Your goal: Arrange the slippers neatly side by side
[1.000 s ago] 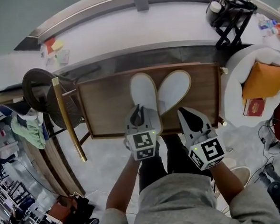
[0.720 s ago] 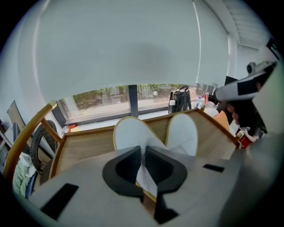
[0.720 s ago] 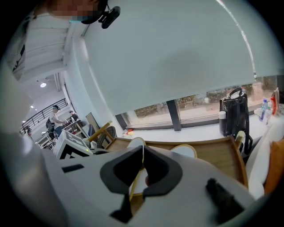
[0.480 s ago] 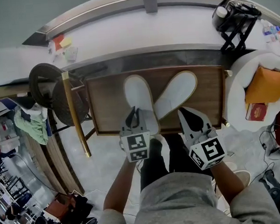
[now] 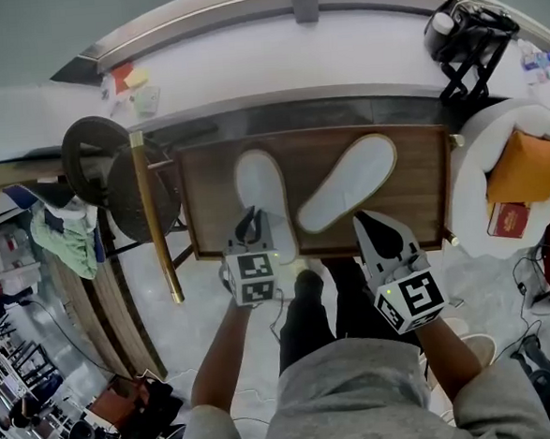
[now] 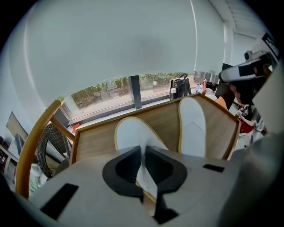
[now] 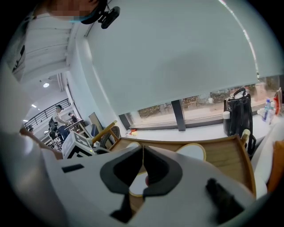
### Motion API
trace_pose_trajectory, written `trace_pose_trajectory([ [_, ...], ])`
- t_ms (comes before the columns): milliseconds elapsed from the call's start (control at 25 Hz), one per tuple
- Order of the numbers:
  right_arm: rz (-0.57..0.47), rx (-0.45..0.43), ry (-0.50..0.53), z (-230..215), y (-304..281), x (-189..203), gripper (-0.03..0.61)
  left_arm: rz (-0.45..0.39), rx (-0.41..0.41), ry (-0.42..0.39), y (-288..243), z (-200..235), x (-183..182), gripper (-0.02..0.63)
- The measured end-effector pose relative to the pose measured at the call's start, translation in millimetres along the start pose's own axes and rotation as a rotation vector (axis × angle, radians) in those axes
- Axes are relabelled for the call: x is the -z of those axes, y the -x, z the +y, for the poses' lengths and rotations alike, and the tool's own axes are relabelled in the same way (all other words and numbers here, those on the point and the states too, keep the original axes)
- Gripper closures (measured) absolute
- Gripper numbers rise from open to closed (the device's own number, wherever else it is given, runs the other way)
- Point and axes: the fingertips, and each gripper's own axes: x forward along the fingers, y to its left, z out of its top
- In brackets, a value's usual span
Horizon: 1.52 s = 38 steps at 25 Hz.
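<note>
One wooden table (image 5: 416, 152) bears two white slippers. The left slipper (image 5: 260, 189) lies straight, its near end pinched between the jaws of the left gripper (image 5: 248, 223). The right slipper (image 5: 349, 180) lies slanted, its far end swung rightward. The right gripper (image 5: 370, 228), clenched and empty, hovers at the table's near edge.

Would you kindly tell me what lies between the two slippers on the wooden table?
Nothing but bare wood of the table lies between the left slipper and the right slipper, as the head view shows.
</note>
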Motion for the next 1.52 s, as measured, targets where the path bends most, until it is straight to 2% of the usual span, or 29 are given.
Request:
trace_pose_trajectory([
  [120, 0.008, 0.004, 0.003, 1.7, 0.8, 3.6, 0.554, 0.016, 0.015, -0.030, -8.0, 3.7, 0.4, 0.578],
  [320, 0.001, 0.012, 0.001, -0.1, 2.4, 3.1, 0.554, 0.011, 0.010, -0.036, -15.8, 11.4, -7.8, 0.578],
  [520, 0.011, 0.020, 0.008, -2.9, 0.8, 5.5, 0.554, 0.023, 0.045, -0.007, -16.5, 7.9, -5.2, 0.575],
  [560, 0.017, 0.020, 0.009, -3.3, 0.1, 7.4, 0.553, 0.027, 0.061, 0.001, -15.9, 5.0, -3.7, 0.550],
  [600, 0.026, 0.022, 0.010, -3.8, -0.4, 9.3, 0.552, 0.029, 0.076, 0.011, -15.3, 2.0, -2.7, 0.480],
  [680, 0.045, 0.031, 0.017, -5.2, -1.3, 12.8, 0.552, 0.022, 0.097, 0.030, -13.9, -2.5, -2.6, 0.428],
  [840, 0.071, 0.068, 0.048, -8.1, -5.5, 20.9, 0.551, 0.001, 0.109, 0.057, -3.5, -2.9, -4.1, 0.385],
  [1000, 0.105, 0.129, 0.061, -22.2, -9.4, 33.7, 0.548, -0.030, 0.087, 0.101, 11.7, -2.6, -3.3, 0.380],
  [1160, 0.146, 0.165, -0.002, -35.1, -16.2, 48.0, 0.460, -0.054, 0.056, 0.157, 24.9, -0.2, -1.2, 0.380],
  [1360, 0.197, 0.171, -0.091, -47.7, -35.6, 72.1, 0.457, -0.094, 0.013, 0.283, 36.0, 3.2, -2.6, 0.380],
  [1520, 0.239, 0.180, -0.194, -60.3, -48.7, 87.6, 0.459, -0.122, -0.015, 0.346, 37.5, 0.4, -11.0, 0.380],
])
